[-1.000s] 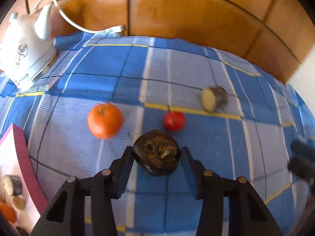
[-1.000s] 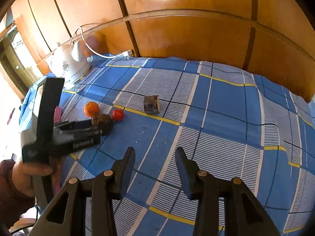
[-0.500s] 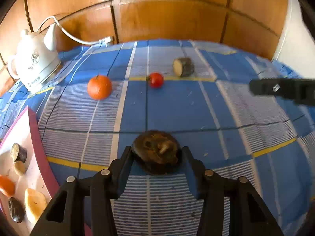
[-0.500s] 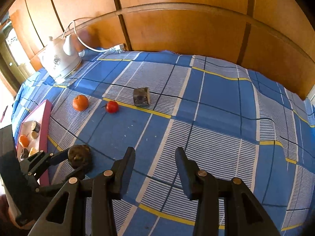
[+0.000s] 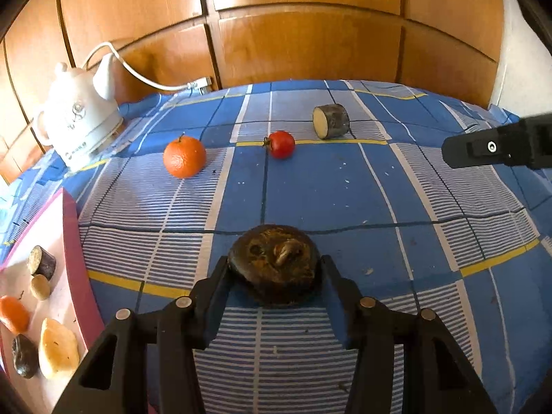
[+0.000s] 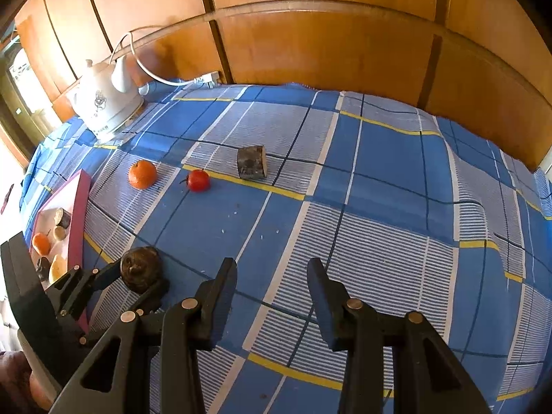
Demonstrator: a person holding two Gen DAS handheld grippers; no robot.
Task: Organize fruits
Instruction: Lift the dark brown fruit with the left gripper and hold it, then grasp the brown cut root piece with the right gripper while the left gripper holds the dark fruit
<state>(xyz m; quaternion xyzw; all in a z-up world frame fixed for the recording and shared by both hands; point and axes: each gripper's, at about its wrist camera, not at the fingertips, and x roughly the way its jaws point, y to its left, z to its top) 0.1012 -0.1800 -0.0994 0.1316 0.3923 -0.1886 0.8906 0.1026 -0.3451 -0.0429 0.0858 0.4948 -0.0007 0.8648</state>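
Observation:
My left gripper (image 5: 275,269) is shut on a dark brown round fruit (image 5: 274,263), held above the blue checked cloth; it shows in the right wrist view too (image 6: 140,268). An orange (image 5: 184,157), a small red tomato (image 5: 281,144) and a cut dark-skinned chunk (image 5: 330,120) lie farther back on the cloth. A pink tray (image 5: 74,241) at the left holds several fruit pieces. My right gripper (image 6: 272,272) is open and empty over the cloth, to the right of the left one.
A white electric kettle (image 5: 78,117) with a white cord (image 5: 145,79) stands at the back left. Wooden panels (image 5: 310,34) close the back. The cloth (image 6: 379,207) stretches to the right.
My left gripper has lifted the brown fruit and carried it back and left, away from the orange and tomato, toward the pink tray. The right gripper has barely moved.

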